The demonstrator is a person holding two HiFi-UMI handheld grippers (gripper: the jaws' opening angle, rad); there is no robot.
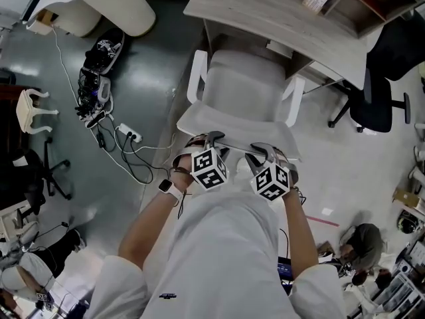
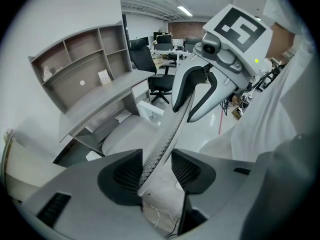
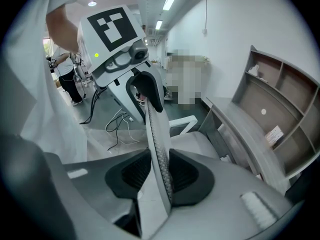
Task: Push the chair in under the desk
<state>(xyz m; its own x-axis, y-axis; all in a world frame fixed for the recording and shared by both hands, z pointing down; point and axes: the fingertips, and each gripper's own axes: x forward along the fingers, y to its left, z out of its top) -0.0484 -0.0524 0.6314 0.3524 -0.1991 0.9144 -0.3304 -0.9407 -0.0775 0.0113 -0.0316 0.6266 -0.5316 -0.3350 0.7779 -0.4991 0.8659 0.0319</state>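
**A:** Head view: white mesh-backed office chair has its seat front at the pale wooden worktop. Jaws?

**B:** Only the gripper views show them. Left hand-held gripper is opening, loose around the backrest edge; right hand-held gripper is closing, pinching it.

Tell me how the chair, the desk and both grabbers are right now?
chair, upright, facing the desk, mostly not under it.
chair back, top edge between the jaws of both grippers.
desk, standing right in front of the chair.
left gripper, jaws opening, chair back between them.
right gripper, jaws closing on the chair back.
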